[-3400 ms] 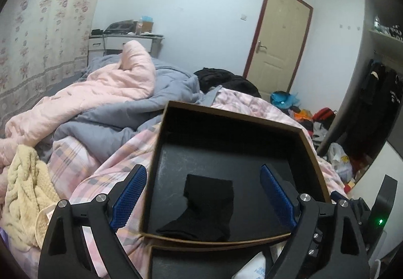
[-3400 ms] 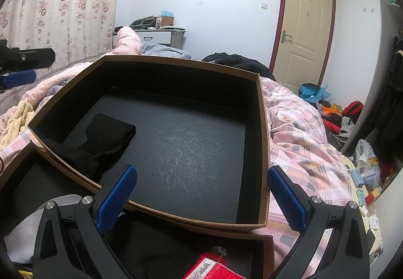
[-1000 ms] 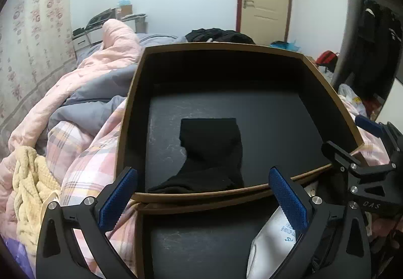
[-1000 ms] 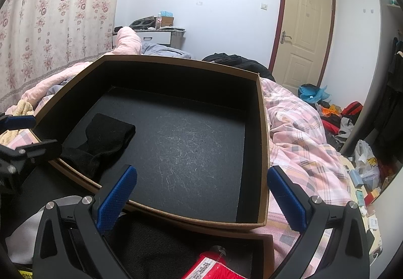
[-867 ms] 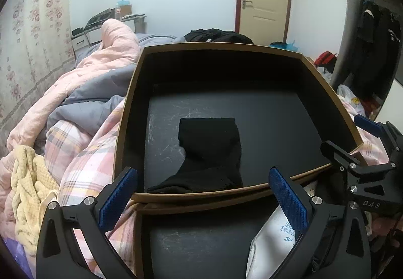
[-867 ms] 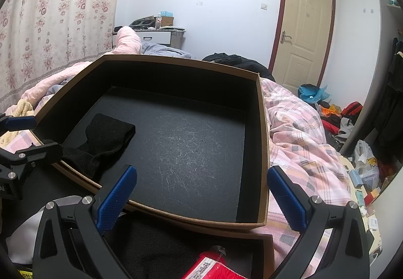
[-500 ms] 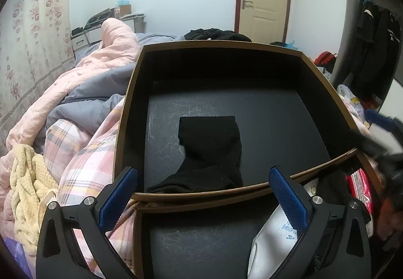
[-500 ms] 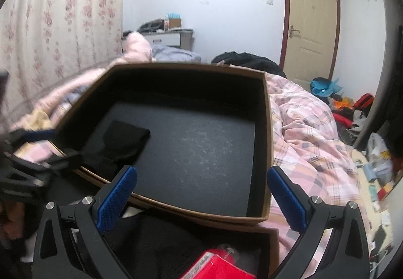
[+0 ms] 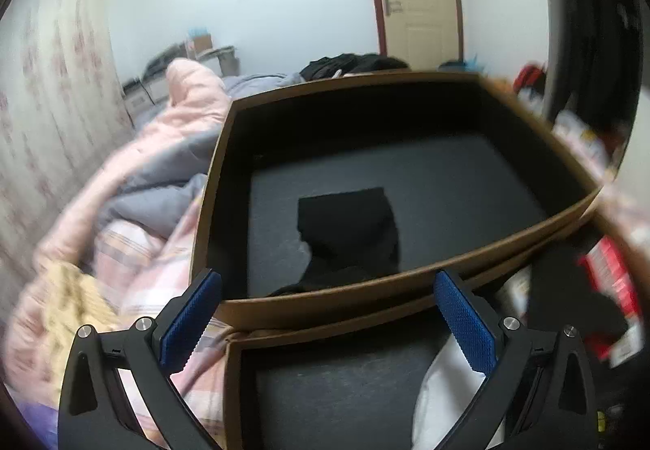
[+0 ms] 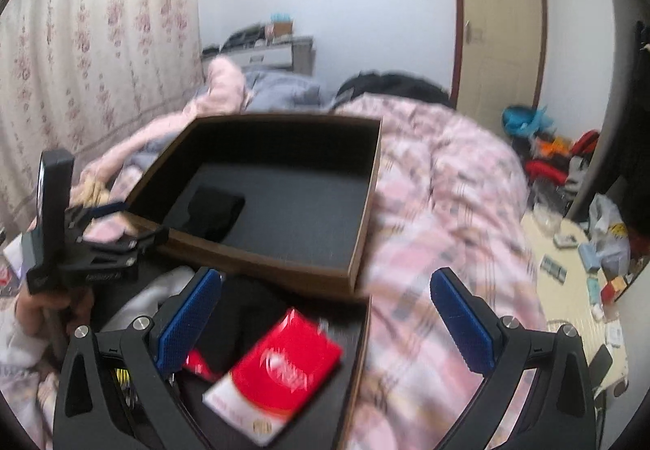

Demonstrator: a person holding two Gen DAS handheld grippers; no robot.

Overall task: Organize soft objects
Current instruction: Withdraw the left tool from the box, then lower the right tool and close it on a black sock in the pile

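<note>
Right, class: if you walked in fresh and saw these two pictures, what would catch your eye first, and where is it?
First, the big brown box with a black lining, resting on the pink plaid bedding, with one black sock lying flat on its floor near the left front. Next, the red packet in the nearer box, just below the open right tool. The open left tool hangs over the near rim.

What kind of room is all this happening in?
Most likely a lived-in bedroom. A bed covered with a pink plaid quilt fills the middle, a floral curtain hangs along one wall, and a closed door stands at the far end, with clothes and bags piled on the floor beside it.
</note>
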